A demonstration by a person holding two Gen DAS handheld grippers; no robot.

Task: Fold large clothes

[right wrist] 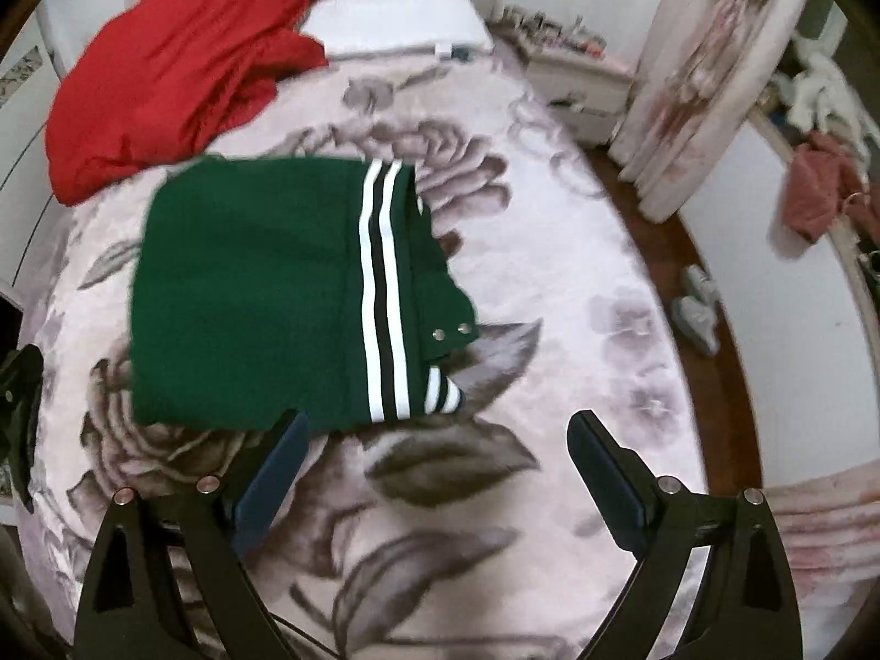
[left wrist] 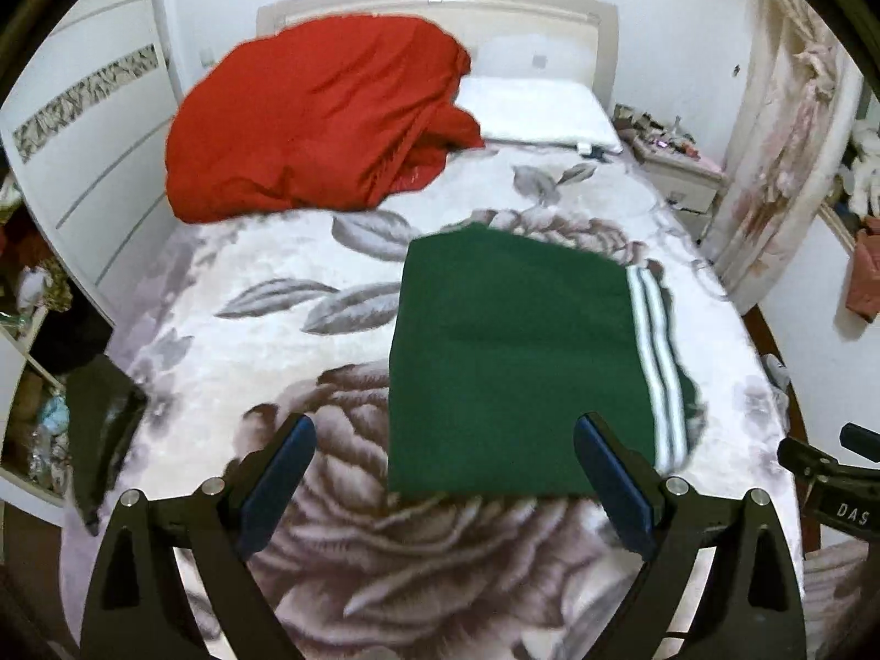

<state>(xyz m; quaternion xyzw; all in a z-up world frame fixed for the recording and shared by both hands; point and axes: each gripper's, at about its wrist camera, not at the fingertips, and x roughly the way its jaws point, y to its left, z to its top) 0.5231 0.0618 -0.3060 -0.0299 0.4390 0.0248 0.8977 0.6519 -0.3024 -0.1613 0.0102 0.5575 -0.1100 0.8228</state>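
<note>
Green garment lies folded into a neat block on the bed, on the floral blanket about mid-length and toward the bed's right edge. White double stripe runs along its right side; a flap with two metal snaps pokes out beyond the stripe, slightly untidy.

Left gripper: jaws wide apart, nothing between them, hovering above the near edge of the green block. Right gripper: likewise spread wide and empty, over bare blanket just short of the block's near right corner. Neither touches cloth.

Red garment sits in a loose heap at the bed's far left corner, against the headboard and beside the white pillow.

Judgement: green piece looks finished and let go; the fold step on it is closed. Next would likely be the red heap — reach to the far left corner, find two edges or shoulders, drag it to open blanket and spread flat. Bulk may hide seams.
</note>
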